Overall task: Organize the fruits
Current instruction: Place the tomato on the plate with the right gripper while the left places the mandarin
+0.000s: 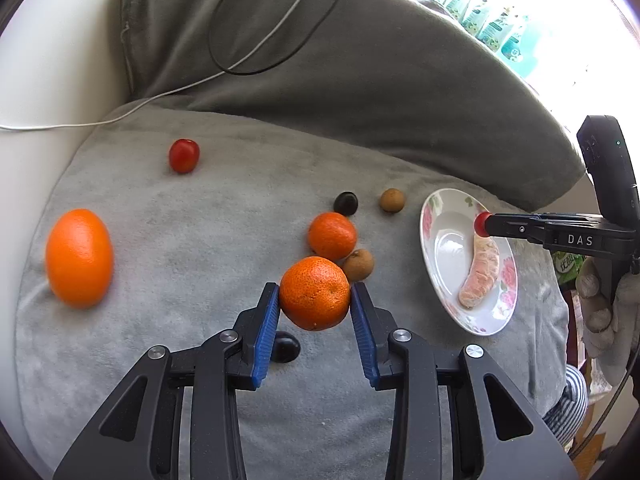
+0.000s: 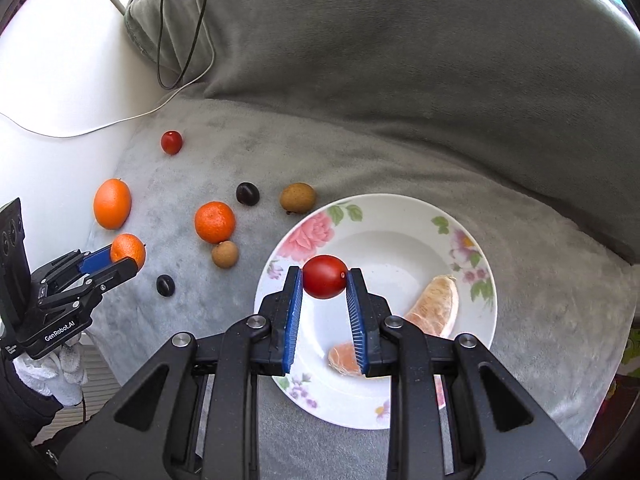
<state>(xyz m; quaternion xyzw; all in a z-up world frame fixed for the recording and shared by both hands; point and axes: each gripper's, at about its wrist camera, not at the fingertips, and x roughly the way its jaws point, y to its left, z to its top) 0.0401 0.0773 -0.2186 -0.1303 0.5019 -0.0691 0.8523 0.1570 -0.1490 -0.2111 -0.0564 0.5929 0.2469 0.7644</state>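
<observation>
Right wrist view shows my right gripper [image 2: 324, 280] pinching a small red cherry tomato [image 2: 325, 276] above the flowered white plate [image 2: 404, 216] at centre, ready to drop, while my left gripper [image 1: 315, 300] clamps a round orange mandarin [image 1: 314, 293] for sorting.

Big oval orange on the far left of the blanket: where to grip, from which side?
Grip the big orange across its narrow middle, coming from above. It lies alone on the blanket, long axis roughly front to back, so its left and right flanks are free for the tool fingers.
</observation>
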